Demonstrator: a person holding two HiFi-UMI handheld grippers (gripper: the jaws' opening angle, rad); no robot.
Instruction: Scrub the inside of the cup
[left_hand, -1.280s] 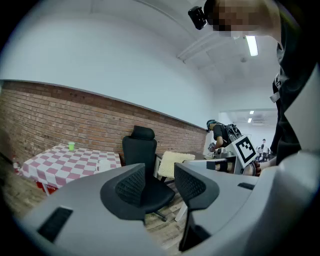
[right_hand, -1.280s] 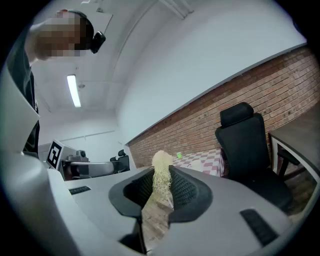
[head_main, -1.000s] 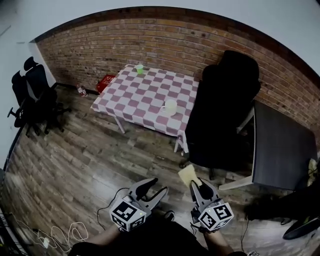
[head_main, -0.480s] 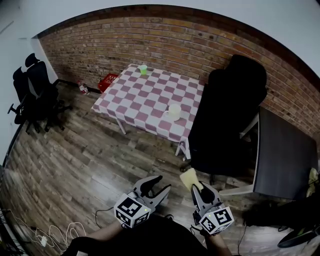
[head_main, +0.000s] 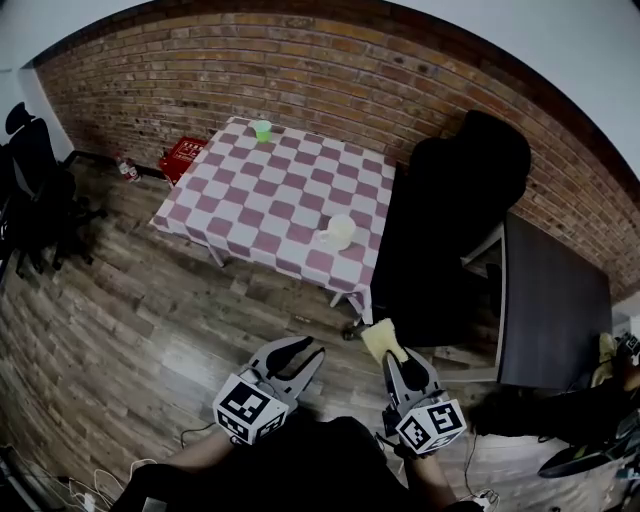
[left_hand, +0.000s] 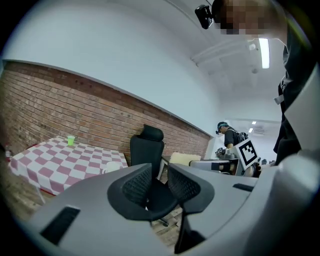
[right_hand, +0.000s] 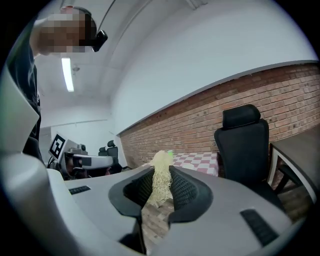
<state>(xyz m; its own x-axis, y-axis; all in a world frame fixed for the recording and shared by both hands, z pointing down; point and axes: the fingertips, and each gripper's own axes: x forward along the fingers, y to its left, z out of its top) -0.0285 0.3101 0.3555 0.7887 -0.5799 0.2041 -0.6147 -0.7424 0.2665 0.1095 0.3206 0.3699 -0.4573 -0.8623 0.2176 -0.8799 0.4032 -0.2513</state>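
Approach stage. My right gripper (head_main: 398, 362) is clamped on a yellow scrub pad (head_main: 378, 340). My left gripper (head_main: 308, 348) is empty, its jaws about half apart and just now closing, with nothing between them. The white cup (head_main: 340, 232) stands on the checkered table (head_main: 270, 190), near the table's front edge. Both grippers hang over the floor, well short of the table. I judge that no scrubbing has begun: reaching, steadying and scrubbing the cup all remain.

The white cup (head_main: 340, 232) on the far checked counter (head_main: 270, 190) is too small to show its inside. A black office chair (head_main: 450, 220) hides the counter's right edge. The lower part of the yellow sponge (head_main: 380, 342) is buried between the pads of the right tool (head_main: 396, 366). Dark chairs (head_main: 30, 190) at left are cut by the picture's edge.
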